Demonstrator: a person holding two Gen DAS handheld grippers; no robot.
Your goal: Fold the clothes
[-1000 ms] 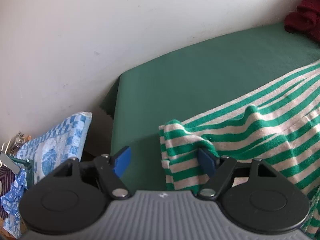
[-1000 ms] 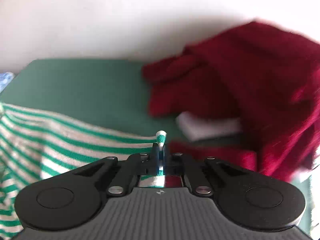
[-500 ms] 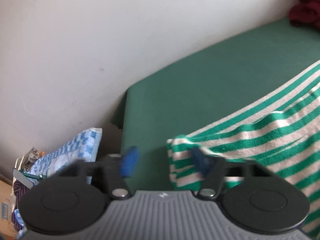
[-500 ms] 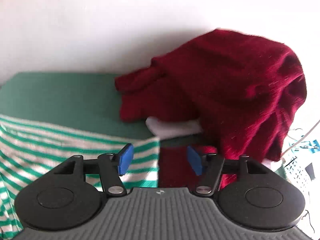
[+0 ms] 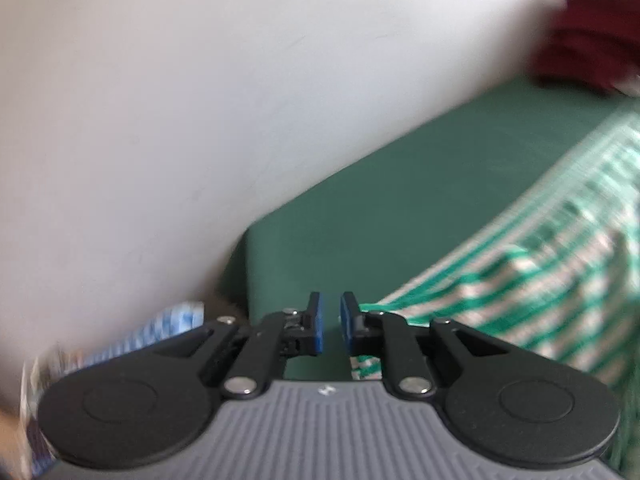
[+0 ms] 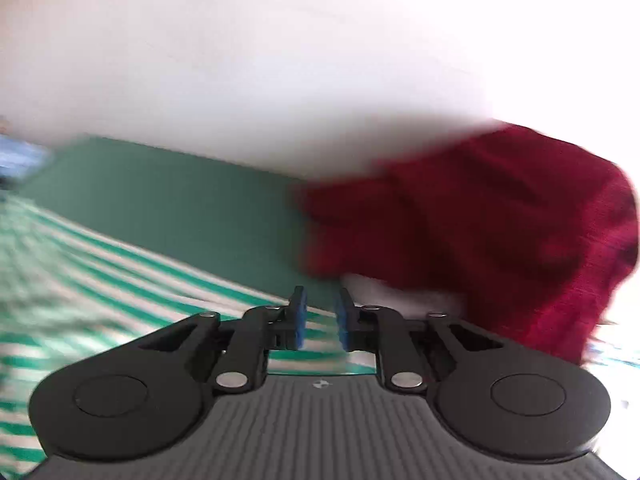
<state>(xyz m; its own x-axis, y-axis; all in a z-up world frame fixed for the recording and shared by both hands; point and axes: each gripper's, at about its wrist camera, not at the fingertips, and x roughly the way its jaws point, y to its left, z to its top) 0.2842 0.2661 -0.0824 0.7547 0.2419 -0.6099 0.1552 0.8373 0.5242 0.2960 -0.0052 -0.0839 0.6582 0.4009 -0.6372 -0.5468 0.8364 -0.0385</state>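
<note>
Up close in the left wrist view, the left gripper [image 5: 331,322] has just been closing; a narrow gap remains, nothing between, and the striped garment [image 5: 552,264] lies just right on the green surface [image 5: 400,208]. Opposite, the right gripper [image 6: 319,316], also narrowing, apparently hovers empty over the garment's edge, near a red garment [image 6: 500,232].

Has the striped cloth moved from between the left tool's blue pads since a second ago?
Yes. The striped cloth now lies right of the closing left tool; only green table shows between.

The left gripper [image 5: 330,326] has just been closing, with nothing between its blue pads; the striped garment [image 5: 540,272] lies beside it on the green table [image 5: 400,200].
</note>
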